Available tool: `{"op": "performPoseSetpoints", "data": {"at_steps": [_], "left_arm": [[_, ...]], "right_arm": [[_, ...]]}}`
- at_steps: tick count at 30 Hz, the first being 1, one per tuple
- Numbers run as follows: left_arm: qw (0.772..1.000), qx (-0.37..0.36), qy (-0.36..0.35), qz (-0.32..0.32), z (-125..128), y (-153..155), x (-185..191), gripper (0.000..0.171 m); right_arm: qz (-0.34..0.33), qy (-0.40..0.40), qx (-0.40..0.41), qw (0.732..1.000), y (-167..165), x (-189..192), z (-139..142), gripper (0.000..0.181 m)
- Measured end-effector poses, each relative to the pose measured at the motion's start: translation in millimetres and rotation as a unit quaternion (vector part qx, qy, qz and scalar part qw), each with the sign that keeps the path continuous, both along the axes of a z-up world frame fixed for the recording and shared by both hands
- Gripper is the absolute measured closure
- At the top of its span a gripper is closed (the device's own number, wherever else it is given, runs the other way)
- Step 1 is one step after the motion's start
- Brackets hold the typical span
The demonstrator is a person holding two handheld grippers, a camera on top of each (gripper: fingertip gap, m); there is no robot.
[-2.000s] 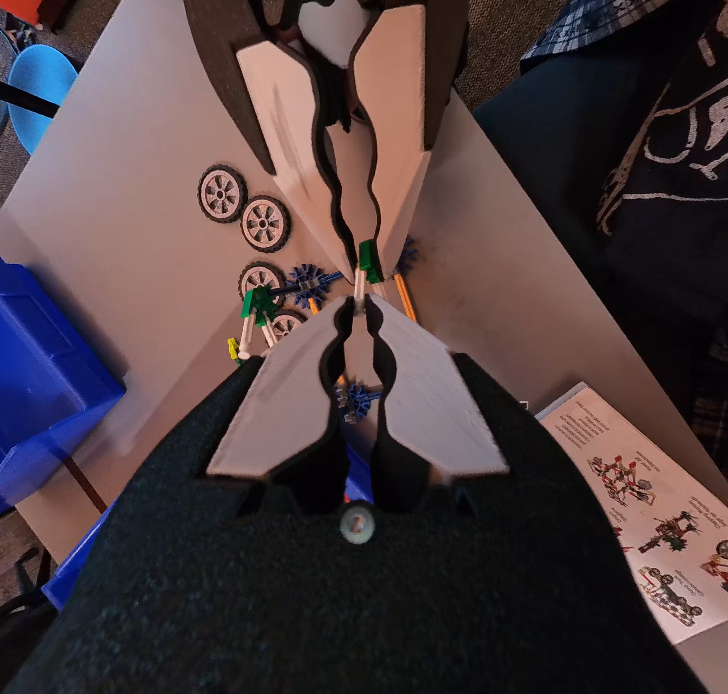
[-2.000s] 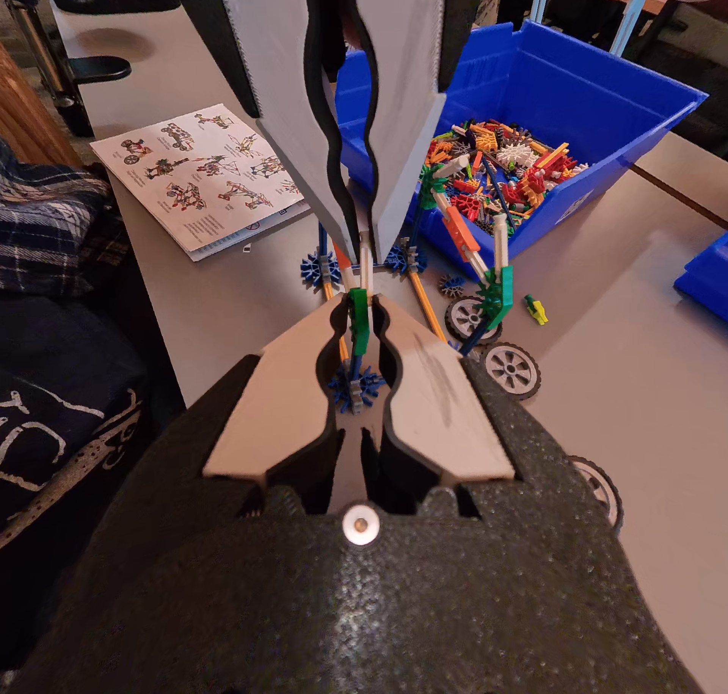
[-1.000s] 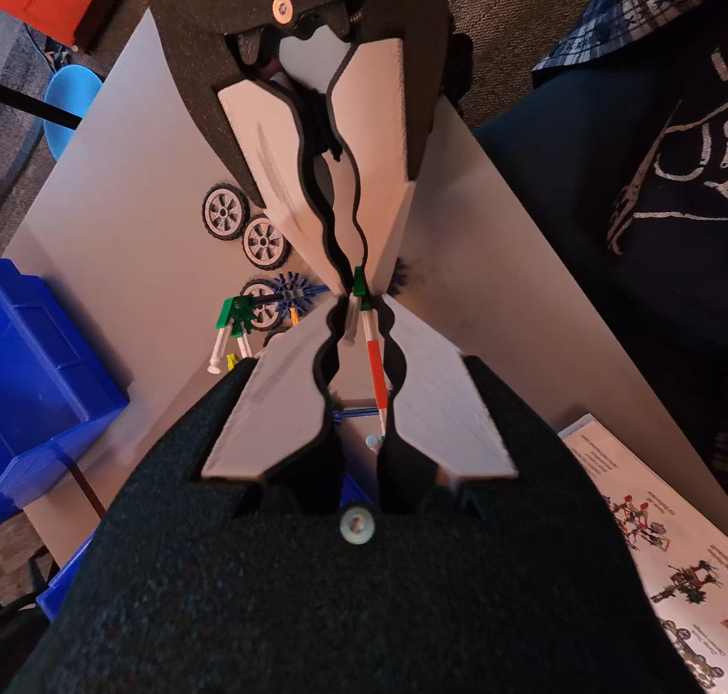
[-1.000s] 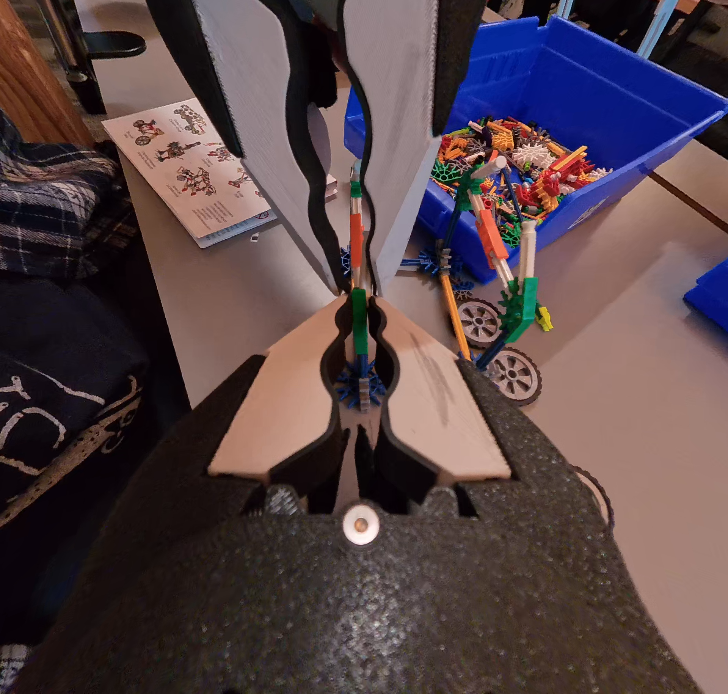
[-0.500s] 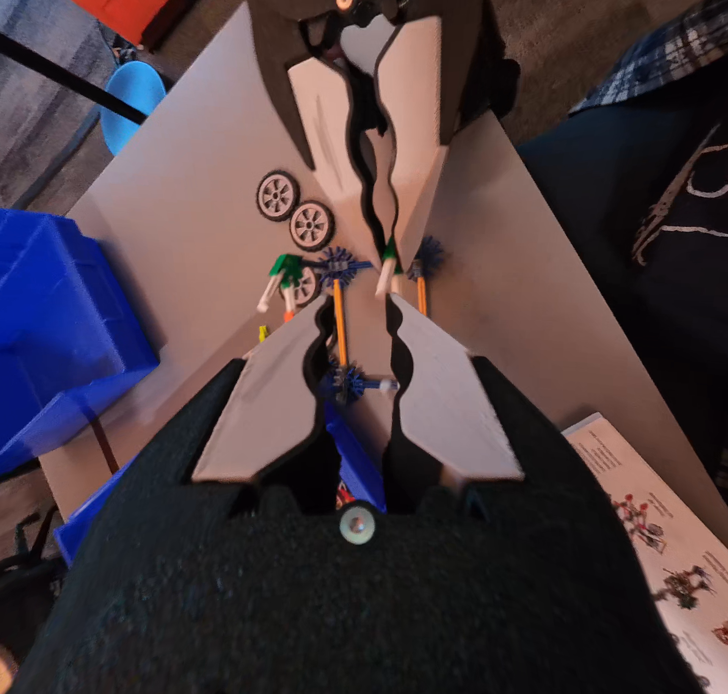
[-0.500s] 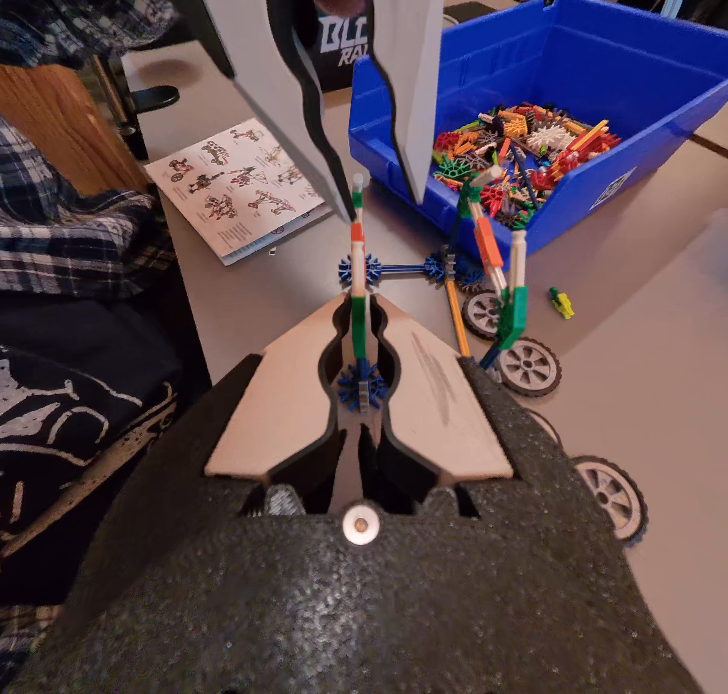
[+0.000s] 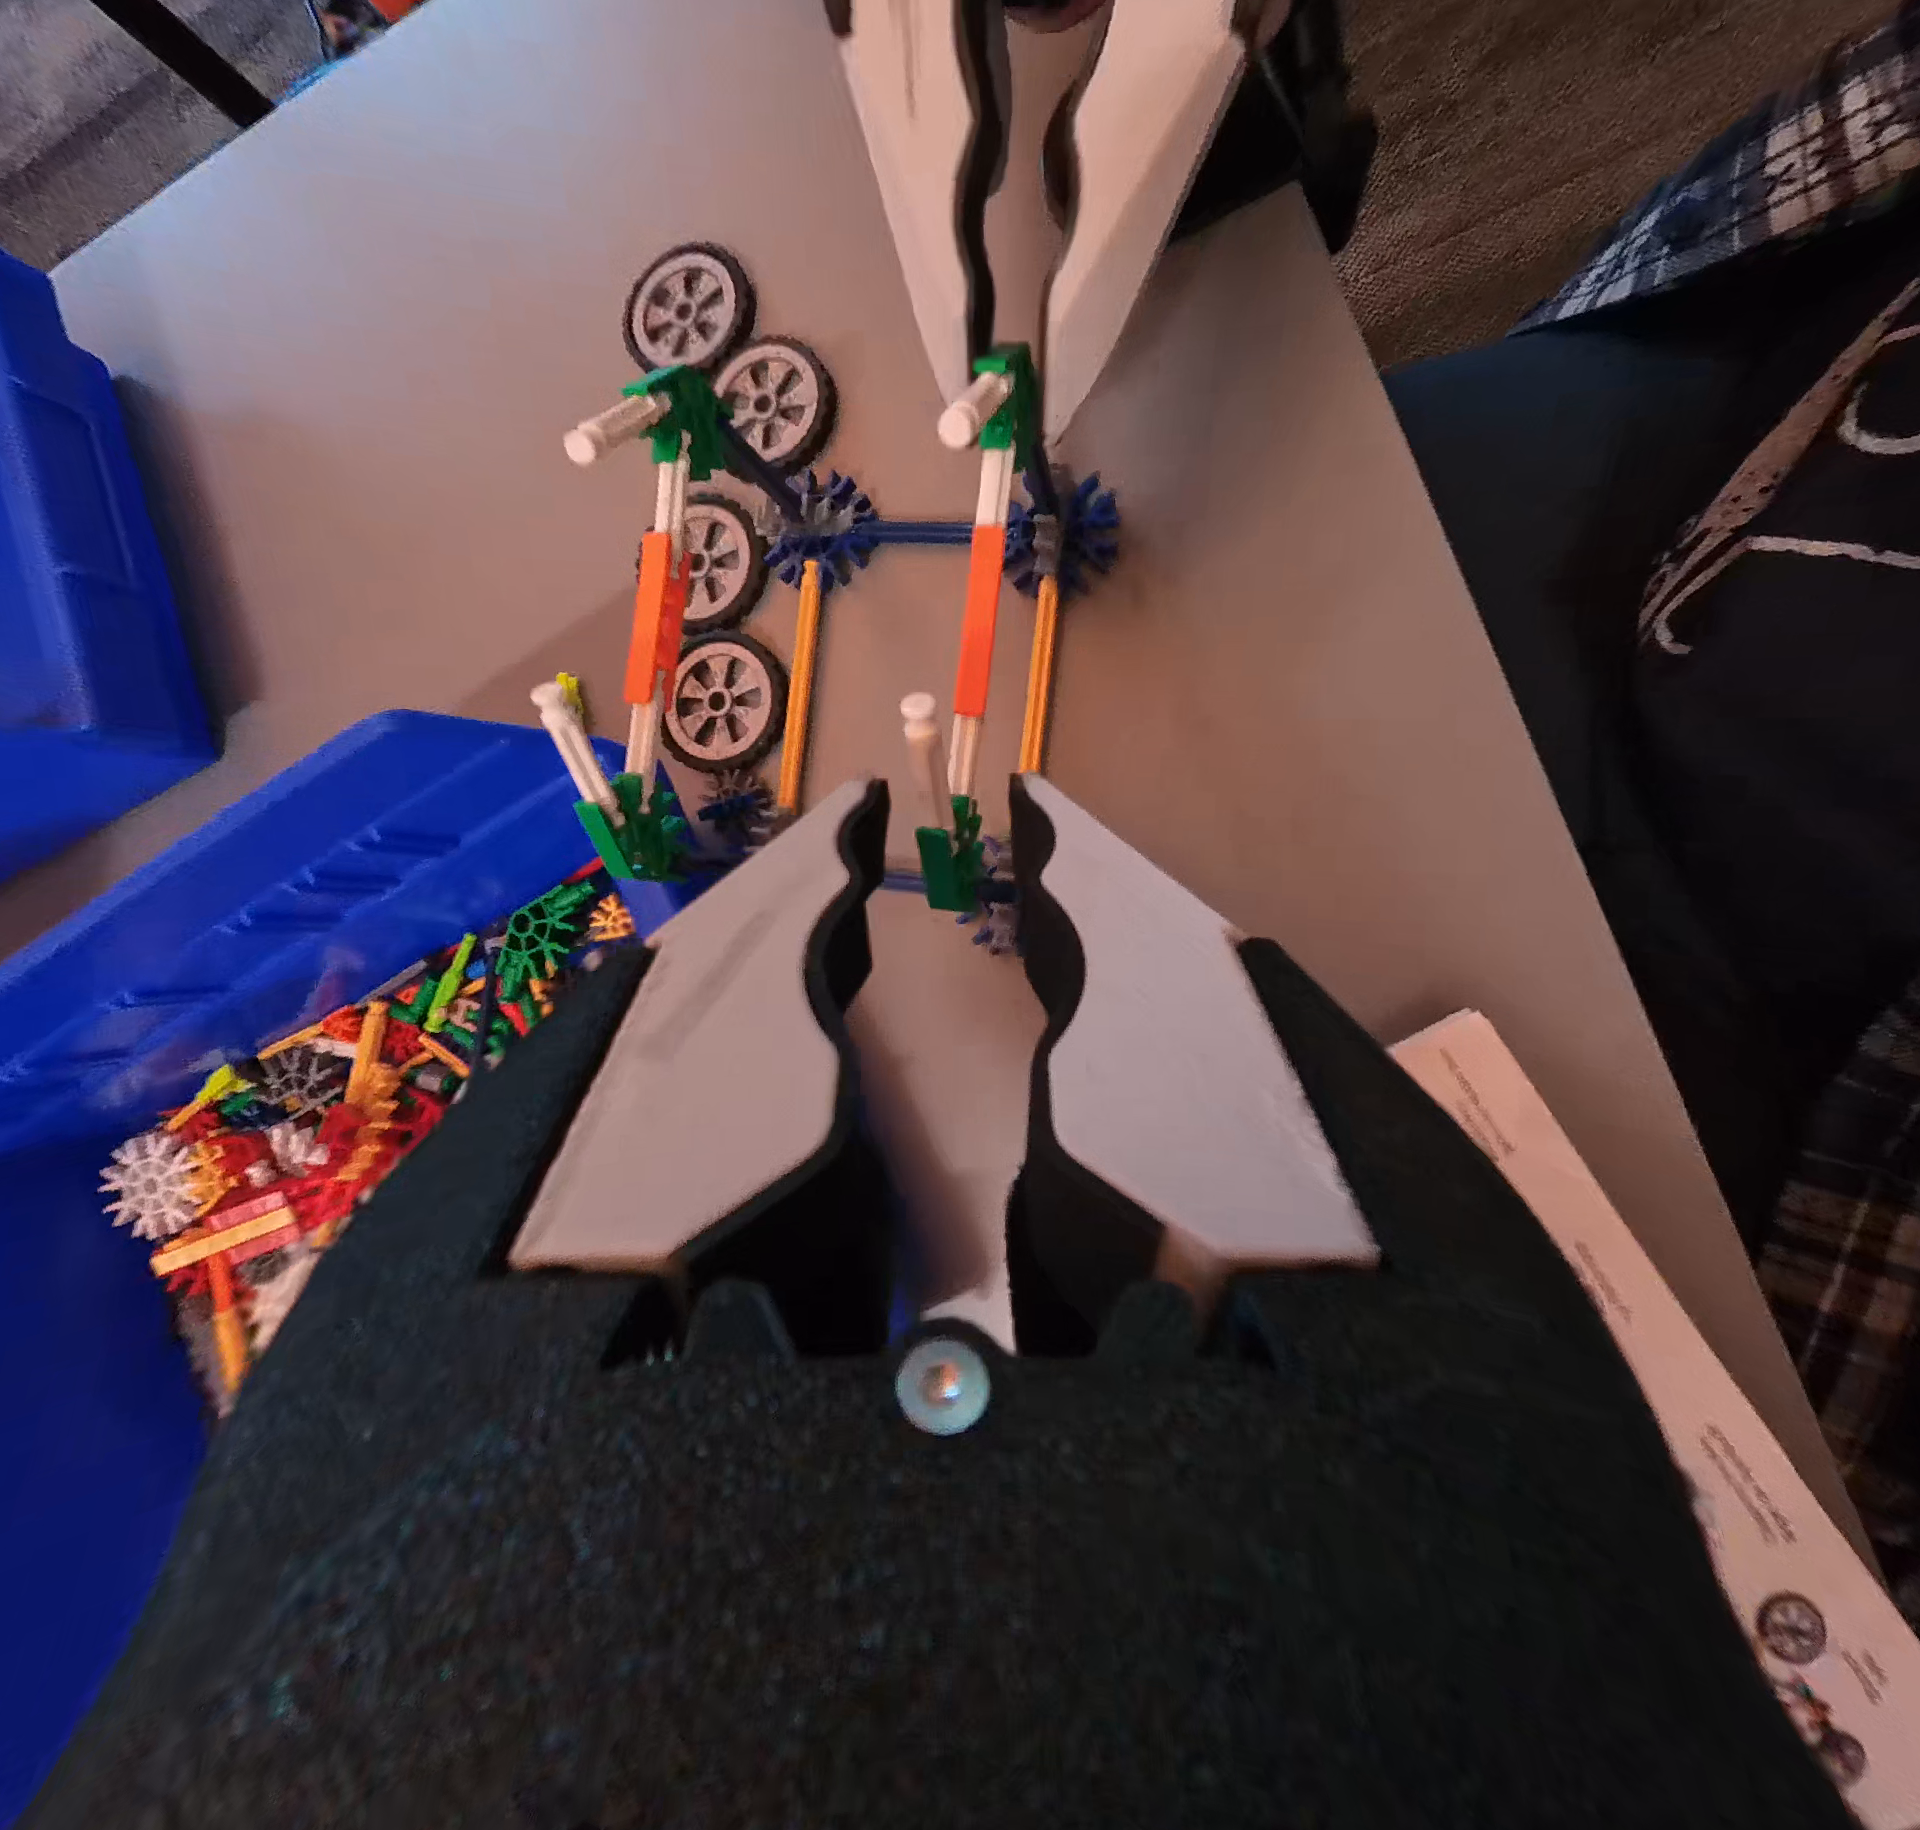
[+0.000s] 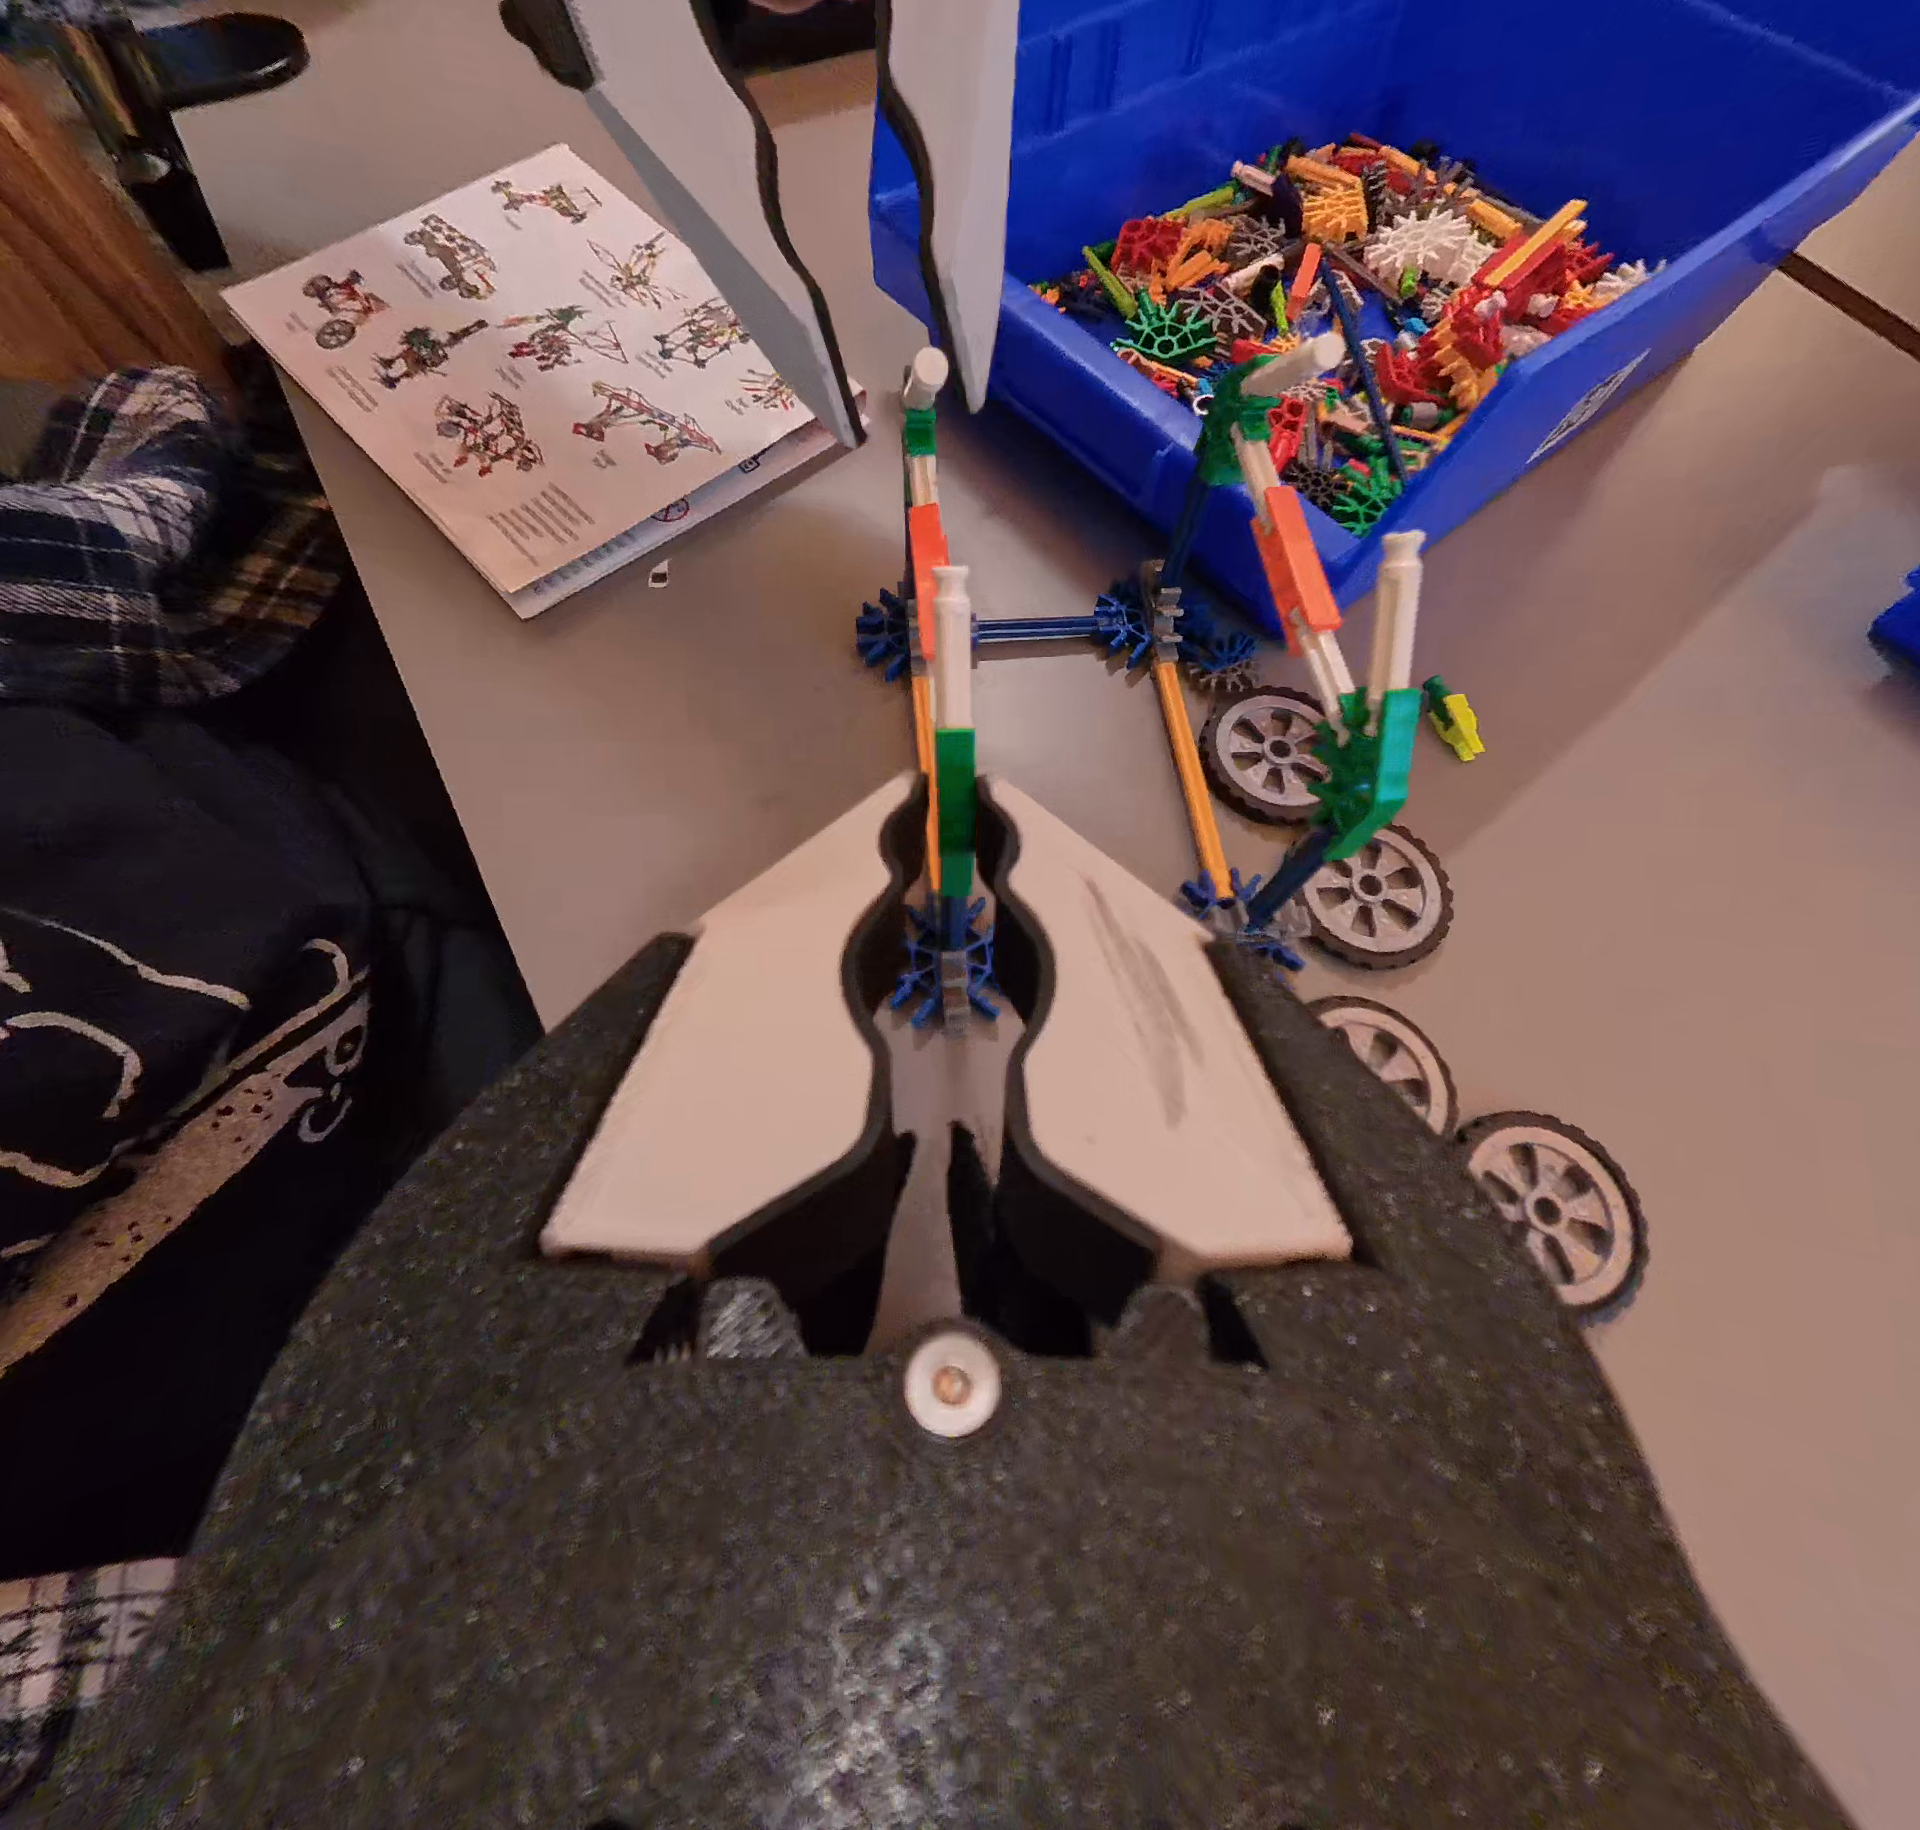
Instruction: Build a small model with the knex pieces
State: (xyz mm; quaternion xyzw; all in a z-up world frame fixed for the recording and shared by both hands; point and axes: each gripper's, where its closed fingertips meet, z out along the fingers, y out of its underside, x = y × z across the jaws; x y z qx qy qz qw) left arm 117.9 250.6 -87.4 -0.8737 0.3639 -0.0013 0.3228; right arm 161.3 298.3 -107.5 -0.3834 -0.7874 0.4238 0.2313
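Observation:
A rod-and-connector toy frame (image 7: 914, 575) stands on the grey table (image 7: 416, 253): blue snowflake hubs, yellow rods, orange sleeves, green connectors, white pegs. My right gripper (image 8: 951, 788) is shut on the green connector (image 8: 954, 804) at one end of the frame's near side rail; it shows from the front in the left wrist view (image 7: 1003, 409). My left gripper (image 7: 948, 793) is open. Its fingertips flank the green connector and white peg (image 7: 948, 845) at the rail's other end, with a gap on each side. It shows in the right wrist view (image 8: 912, 419).
Several grey wheels (image 8: 1371, 887) and a small yellow-green piece (image 8: 1455, 720) lie beside the frame. A blue bin (image 8: 1558, 45) full of loose parts stands behind. An instruction booklet (image 8: 520, 357) lies near the table edge. A person in dark printed clothing (image 7: 1714, 585) sits alongside. About 8 cm separates my left fingertips from my right. The right tips stand about 15 cm off the small yellow-green piece (image 8: 1455, 720).
My left gripper, shut on the rail tip-to-tip with the right one, has opened and pulled back along the rail to its other end. My right gripper has kept its hold on the green connector.

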Motion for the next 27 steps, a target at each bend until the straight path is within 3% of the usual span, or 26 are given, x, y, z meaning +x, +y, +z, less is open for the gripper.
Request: {"op": "performPoseSetpoints", "data": {"at_steps": [6,11,13,18,27], "left_arm": [[0.999,0.005,-0.040,-0.012,-2,-3,19,0.165],[0.997,-0.005,-0.054,-0.058,-1,-17,34,0.157],[0.997,0.003,-0.050,-0.066,5,-24,27,0.153],[0.996,0.066,-0.056,-0.017,40,-26,-13,0.150],[0.984,0.180,-0.007,0.018,108,-18,-55,0.151]], "right_arm": [[0.024,-0.013,-0.013,1.000,0,9,0,0.173],[0.048,-0.014,-0.028,0.998,-1,16,3,0.172],[0.047,-0.011,-0.041,0.998,0,16,6,0.157],[0.043,0.011,-0.065,0.997,5,12,13,0.148],[0.018,0.100,-0.205,0.973,20,-6,42,0.149]]}}
